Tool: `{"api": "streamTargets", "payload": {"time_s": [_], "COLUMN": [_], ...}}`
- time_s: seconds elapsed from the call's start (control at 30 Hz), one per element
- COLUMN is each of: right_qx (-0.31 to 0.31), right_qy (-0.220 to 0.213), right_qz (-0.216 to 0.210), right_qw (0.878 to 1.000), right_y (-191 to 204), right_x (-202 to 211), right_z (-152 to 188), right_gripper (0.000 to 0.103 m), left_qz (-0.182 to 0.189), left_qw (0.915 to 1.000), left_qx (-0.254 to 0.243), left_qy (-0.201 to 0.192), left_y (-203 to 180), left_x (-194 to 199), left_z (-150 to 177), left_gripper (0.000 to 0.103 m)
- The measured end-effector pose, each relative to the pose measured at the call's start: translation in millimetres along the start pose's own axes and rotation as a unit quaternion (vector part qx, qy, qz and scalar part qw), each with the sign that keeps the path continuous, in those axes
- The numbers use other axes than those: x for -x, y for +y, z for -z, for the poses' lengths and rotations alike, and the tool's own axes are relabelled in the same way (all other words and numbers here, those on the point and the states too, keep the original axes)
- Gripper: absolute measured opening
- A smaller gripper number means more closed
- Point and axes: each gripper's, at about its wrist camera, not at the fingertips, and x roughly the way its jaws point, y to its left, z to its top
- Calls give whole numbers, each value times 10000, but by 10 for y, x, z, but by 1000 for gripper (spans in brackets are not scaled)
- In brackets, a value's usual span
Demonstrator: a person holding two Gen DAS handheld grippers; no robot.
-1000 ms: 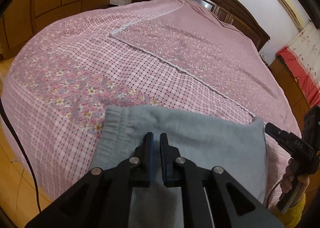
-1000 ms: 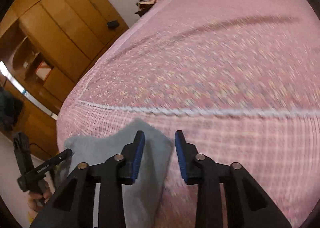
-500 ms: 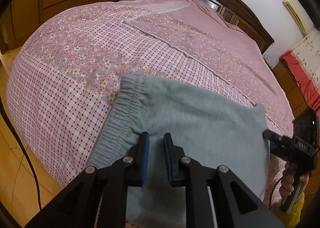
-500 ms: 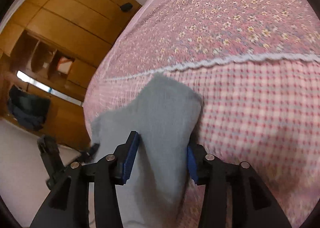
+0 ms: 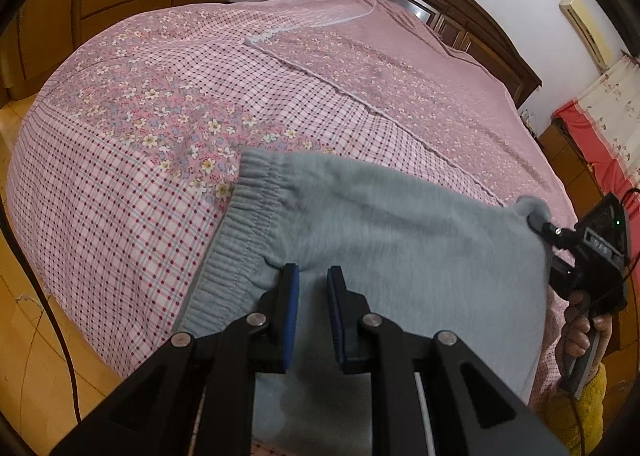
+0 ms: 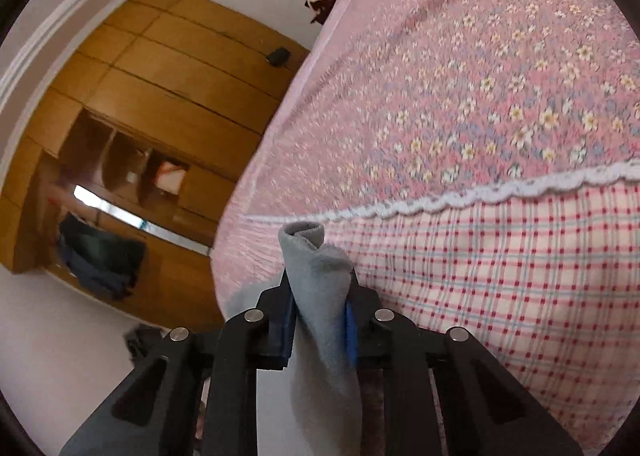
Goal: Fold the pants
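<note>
- Left gripper (image 5: pixel 312 276) hovers over the grey pants (image 5: pixel 400 248) with a narrow gap between its blue pads, gripping nothing.
- Right gripper (image 6: pixel 320 296) is clamped on a bunched corner of the pants (image 6: pixel 320 280); the cloth hides its pad faces.
- One pair of pants lies on the bed (image 5: pixel 160 128) near its foot edge, elastic waistband to the left; the near part is cut off behind the gripper.
- Two grippers in all; a hand (image 5: pixel 580 336) shows holding the right one.
</note>
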Motion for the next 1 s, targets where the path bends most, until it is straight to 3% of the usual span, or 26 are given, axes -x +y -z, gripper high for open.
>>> {"api": "streamTargets", "payload": {"time_s": [0.3, 0.43, 0.57, 0.67, 0.7, 0.77, 0.87, 0.93, 1.0], "right_qx": [-517, -232, 92, -2, -1, 52, -239, -275, -191], "right_qy": [-784, -506, -65, 207, 176, -118, -604, -754, -626], "right_qz": [471, 435, 896, 1094, 1070, 975, 890, 1003, 928], "right_qw": [9945, 9975, 9959, 9938, 9941, 9951, 9939, 9917, 9935], "right_y": [-364, -215, -52, -101, -109, -110, -187, -174, -142], "right_x": [423, 527, 330, 159, 134, 185, 330, 446, 506], "right_z": [-218, -136, -23, -1, -2, -40, -126, -101, -67], "right_gripper": [14, 16, 33, 33, 31, 16, 4, 4, 4], "left_qz": [35, -28, -82, -71, -57, -16, 30, 22, -35], "left_qw": [10000, 10000, 10000, 10000, 10000, 10000, 10000, 10000, 10000], "left_qx": [31, -28, -51, -14, 0, 41, 75, 61, 16], "left_qy": [19, -8, -16, -6, -3, 1, 9, 17, 19], "left_y": [34, 13, -32, -35, -28, -4, 29, 36, 20], "left_x": [-10, -7, -4, 7, 6, 4, 0, 10, 51], "left_z": [-2, 2, 5, 10, 10, 7, -7, -11, -3], "left_gripper": [15, 15, 15, 15, 15, 15, 15, 15, 15]}}
